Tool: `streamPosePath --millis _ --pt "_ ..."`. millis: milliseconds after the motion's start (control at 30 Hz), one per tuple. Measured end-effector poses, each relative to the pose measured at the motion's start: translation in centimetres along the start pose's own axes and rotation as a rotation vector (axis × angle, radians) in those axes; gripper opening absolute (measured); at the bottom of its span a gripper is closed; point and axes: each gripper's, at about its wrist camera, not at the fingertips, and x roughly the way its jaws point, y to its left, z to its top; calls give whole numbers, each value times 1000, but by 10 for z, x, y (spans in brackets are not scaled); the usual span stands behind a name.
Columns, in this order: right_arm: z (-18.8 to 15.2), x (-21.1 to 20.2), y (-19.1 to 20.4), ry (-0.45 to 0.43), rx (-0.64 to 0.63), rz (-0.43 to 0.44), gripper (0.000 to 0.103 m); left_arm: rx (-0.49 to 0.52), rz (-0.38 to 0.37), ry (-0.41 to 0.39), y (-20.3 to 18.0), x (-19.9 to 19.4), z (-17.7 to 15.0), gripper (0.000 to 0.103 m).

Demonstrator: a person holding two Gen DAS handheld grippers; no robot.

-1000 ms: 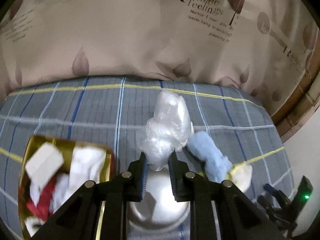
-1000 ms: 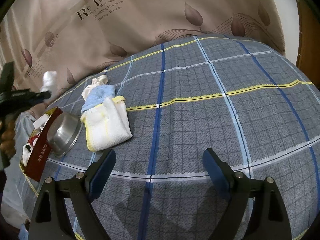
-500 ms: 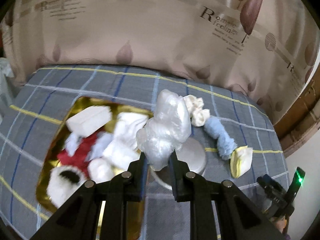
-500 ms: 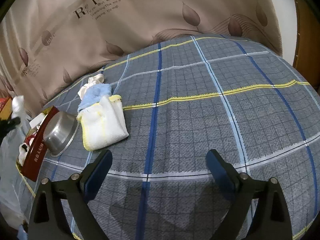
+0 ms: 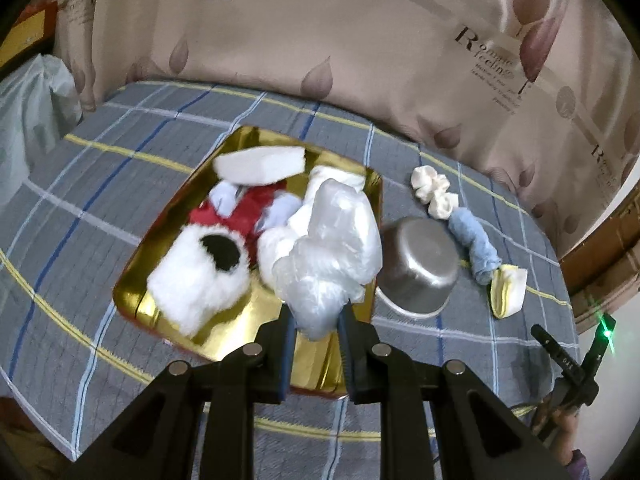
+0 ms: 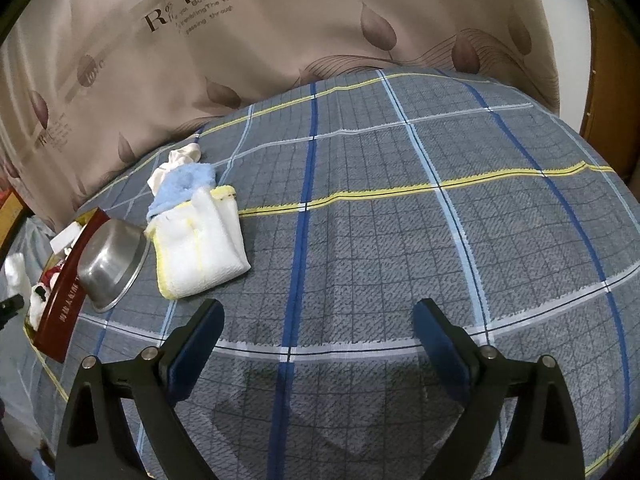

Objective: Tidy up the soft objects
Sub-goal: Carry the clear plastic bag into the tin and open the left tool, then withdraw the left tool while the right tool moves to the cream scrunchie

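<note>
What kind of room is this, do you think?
Probably a bedroom at home: the soft plaid sheet looks like a bed, backed by a leaf-print curtain, with a gold tray of soft things on it.

Both grippers look alike: matte black plastic frames, each with two angular arms that spread like a V toward the camera and narrow to a pair of fingers.

On the left gripper (image 5: 316,334), four round silver screw heads sit in a row across the arm tops. Its fingers (image 5: 285,354) carry dark blue pads with fine ridges along the inner faces. Triangular cut-outs lighten the arms below the screws.

The right gripper (image 6: 318,338) has the same black arms, again with four silver screws and triangular openings under them. Its fingers (image 6: 198,342) are faced with smooth, deep blue pads, and the tips are bevelled.
</note>
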Motion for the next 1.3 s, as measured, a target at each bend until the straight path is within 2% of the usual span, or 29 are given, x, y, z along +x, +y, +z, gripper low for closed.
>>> streamPosePath --millis 100,333,533,667,867,933,1100,1300 --pt "0 1 1 3 -3 -9 95 -8 -4 14 6 3 -6 20" --pt "0 3 4 12 -15 -31 96 -5 30 -10 10 5 -14 20" --pt "-1 5 6 23 -29 -47 97 -3 29 27 13 21 -16 20" --pt "-1 5 6 24 -31 -49 97 4 43 25 15 25 -14 21" --pt "0 5 6 23 -29 -47 97 19 57 33 15 29 -12 25" --pt "-1 6 6 22 -28 -45 97 26 65 31 14 29 -12 34" --pt "-1 5 5 20 -24 -42 97 63 139 13 7 28 -13 43" --pt "-1 2 5 1 -20 -44 97 56 173 -4 7 18 -13 43"
